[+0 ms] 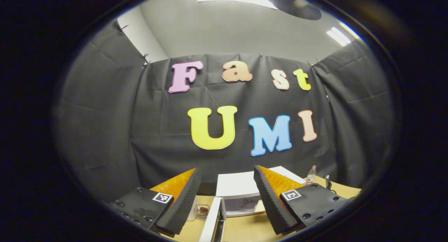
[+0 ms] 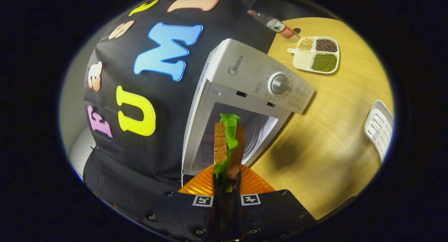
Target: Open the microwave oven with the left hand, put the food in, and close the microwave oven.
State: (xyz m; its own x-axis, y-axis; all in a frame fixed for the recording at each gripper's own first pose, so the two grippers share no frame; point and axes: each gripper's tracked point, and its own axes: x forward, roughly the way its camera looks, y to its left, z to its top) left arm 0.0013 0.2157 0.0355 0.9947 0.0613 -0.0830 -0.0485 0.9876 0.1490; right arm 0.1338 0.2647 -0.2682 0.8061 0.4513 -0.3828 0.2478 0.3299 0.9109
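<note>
Sandwich (image 2: 228, 144), pinched on edge by the right gripper (image 2: 226, 186), is aimed straight into the open microwave (image 2: 245, 77); the left gripper (image 1: 226, 203) is held spread.

One microwave (image 2: 245, 95), one sandwich (image 2: 227, 144), one bottle (image 2: 274, 24), one three-part tray (image 2: 316, 55), one white rack (image 2: 378, 126)

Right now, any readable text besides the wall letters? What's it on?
"Midea": on the microwave control panel.
Print around the dial: too small to read.
Label on the bottle: too small to read.
Square tags: patterns, no words.
</note>
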